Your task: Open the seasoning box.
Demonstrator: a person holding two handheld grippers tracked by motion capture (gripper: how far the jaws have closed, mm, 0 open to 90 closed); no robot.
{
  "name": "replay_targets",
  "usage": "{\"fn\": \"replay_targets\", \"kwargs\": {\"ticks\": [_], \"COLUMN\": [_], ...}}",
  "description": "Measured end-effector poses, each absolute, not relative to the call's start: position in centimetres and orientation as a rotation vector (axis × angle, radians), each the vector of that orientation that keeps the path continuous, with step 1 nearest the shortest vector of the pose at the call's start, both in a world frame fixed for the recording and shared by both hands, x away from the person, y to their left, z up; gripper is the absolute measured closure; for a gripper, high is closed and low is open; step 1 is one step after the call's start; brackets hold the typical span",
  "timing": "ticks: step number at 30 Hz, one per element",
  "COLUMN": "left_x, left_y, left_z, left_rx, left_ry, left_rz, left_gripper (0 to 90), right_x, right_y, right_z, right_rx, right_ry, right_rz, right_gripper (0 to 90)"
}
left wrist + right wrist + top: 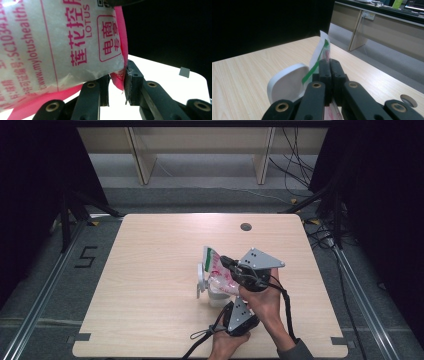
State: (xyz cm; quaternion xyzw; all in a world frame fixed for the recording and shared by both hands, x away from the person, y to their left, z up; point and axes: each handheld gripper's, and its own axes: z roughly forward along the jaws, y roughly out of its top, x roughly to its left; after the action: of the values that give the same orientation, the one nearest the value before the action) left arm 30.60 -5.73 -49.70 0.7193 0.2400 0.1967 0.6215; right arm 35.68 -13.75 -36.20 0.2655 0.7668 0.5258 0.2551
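A white plastic bag (216, 265) with pink and green print hangs tilted over a white container (216, 298) whose lid (200, 279) stands open. My right gripper (227, 262) is shut on the bag's upper edge. In the right gripper view its jaws (329, 61) pinch the green-striped bag (320, 51) just above the lid (287, 82). My left gripper (226, 302) comes up from below. In the left gripper view the bag (62, 45) looms close. Its pink bottom corner (119, 75) fills the gap at the tips of the left gripper (117, 77).
The light wood table (150, 270) has a round cable hole (245, 226) near its far edge. Both hands and trailing cables come in from the near edge. Beyond the table stand wooden shelf legs (142, 160) and loose cables on the floor.
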Motion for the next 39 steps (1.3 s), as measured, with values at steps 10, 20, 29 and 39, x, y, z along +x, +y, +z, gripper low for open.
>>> {"fn": "replay_targets", "kwargs": {"ticks": [10,20,29,39], "left_x": [30.63,30.65,30.64,30.63], "left_y": [-5.74,-5.73,-5.71,-5.68], "left_z": [-49.73,-49.72,-49.66,-49.66], "left_rx": [1.656,1.655,1.656,1.662], "left_ry": [0.554,0.553,0.545,0.548], "left_rz": [0.45,0.451,0.45,0.46], "left_gripper": [75.5,75.5,75.6,75.6], "right_x": [35.68,35.74,35.76,35.65], "right_y": [-13.7,-13.7,-13.85,-13.83], "right_z": [-36.23,-36.25,-36.11,-36.08], "right_rx": [0.723,0.722,0.704,0.725], "right_ry": [2.086,2.091,2.085,2.093], "right_rz": [1.428,1.432,1.423,1.437], "right_gripper": [90.0,90.0,90.0,90.0]}}
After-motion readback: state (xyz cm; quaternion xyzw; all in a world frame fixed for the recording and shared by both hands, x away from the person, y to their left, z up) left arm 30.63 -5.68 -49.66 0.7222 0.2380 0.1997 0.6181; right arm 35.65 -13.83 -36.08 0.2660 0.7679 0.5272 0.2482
